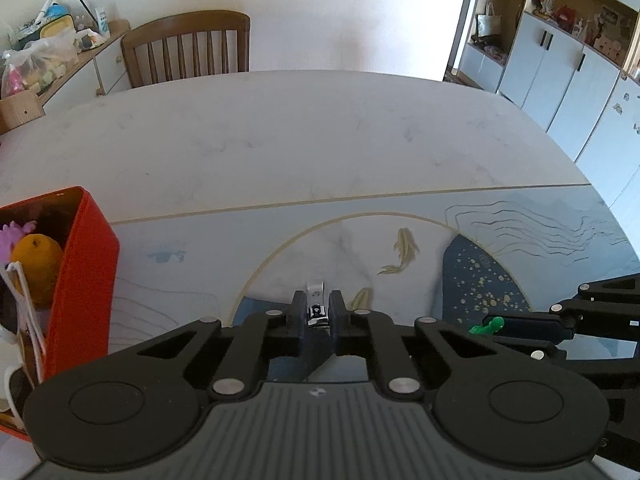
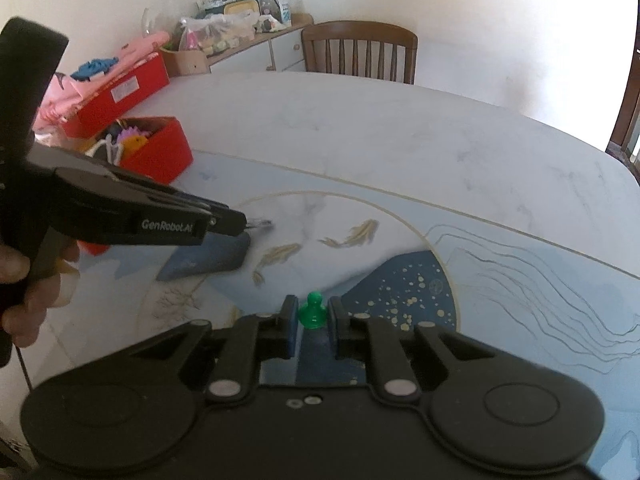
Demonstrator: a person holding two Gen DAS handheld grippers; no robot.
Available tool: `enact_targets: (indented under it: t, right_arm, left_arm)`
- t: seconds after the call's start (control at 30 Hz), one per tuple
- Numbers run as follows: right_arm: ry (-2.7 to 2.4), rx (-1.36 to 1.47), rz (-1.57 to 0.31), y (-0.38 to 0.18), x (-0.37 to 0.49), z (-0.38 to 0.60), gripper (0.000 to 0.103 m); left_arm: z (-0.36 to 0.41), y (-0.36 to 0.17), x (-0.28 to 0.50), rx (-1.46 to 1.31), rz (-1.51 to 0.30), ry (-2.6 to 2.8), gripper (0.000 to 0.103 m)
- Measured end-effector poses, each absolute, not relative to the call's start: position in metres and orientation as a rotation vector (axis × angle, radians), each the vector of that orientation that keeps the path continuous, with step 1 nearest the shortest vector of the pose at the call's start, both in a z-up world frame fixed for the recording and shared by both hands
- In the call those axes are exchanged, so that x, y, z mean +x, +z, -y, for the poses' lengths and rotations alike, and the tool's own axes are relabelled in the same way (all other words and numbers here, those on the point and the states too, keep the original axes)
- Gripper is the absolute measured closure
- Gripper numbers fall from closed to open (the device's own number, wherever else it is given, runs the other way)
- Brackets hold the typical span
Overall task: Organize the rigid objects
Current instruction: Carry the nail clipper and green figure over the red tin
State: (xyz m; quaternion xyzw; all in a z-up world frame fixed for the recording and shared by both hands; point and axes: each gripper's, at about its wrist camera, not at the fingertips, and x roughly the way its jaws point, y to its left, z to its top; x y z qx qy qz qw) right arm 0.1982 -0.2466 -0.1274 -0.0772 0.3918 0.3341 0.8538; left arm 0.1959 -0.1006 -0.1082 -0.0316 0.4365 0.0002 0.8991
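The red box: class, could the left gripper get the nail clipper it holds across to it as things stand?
Probably yes: the left gripper grips the nail clipper, and the open red box sits to its left with bare mat between.

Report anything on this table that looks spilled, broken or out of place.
Nothing stands out. The left gripper holds a metal nail clipper, the right gripper a green pawn, and the red box sits upright with toys inside.

Wooden chair [image 1: 188,46] behind marble table [image 1: 280,128], cluttered sideboard [image 1: 72,60], white cabinets [image 1: 560,76]
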Motion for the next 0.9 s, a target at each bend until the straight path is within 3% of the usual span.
enact_targets:
  t: [0.9]
  right_arm:
    - [0.752,-0.126,-0.774,-0.085,0.168,0.239,0.089]
  left_arm:
    - [0.076,-0.062,0.153,-0.136,-0.846,-0.05,0.093]
